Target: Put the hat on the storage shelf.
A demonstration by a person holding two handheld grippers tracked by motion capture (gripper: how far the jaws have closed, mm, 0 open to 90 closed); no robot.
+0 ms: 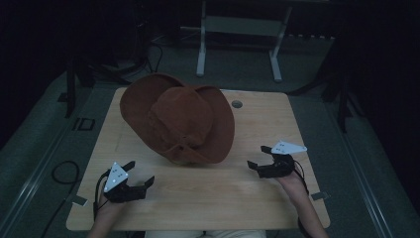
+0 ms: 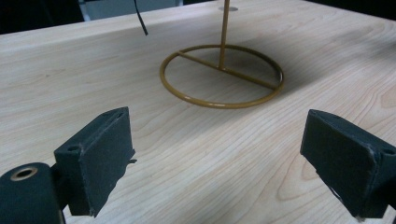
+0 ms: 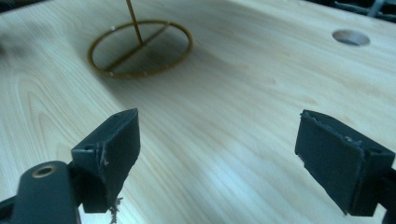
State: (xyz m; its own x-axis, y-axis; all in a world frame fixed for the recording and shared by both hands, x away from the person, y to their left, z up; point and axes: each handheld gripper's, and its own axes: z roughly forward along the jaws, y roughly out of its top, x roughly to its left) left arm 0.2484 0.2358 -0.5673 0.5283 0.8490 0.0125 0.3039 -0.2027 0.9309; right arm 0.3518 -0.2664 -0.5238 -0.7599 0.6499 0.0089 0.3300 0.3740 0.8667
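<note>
Dim room, pale wooden table (image 1: 237, 193), brown hat (image 1: 178, 121) on a brass stand (image 2: 222, 77) at table's middle, cable hole (image 1: 237, 104) just right of hat, left gripper (image 1: 137, 176) near-left of hat, right gripper (image 1: 257, 157) near-right, both low over table, jaws wide apart, empty.

Right gripper (image 3: 217, 161) low over the table (image 3: 243, 107)
Jaws spread wide, nothing between; a brass ring stand (image 3: 140, 49) sits ahead, a round hole (image 3: 351, 37) far right.

Light wooden table (image 1: 257, 124), rounded corners, round hole (image 1: 237, 104) near far edge. A brass-coloured ring base (image 2: 222, 77) of a stand rests flat on it
</note>
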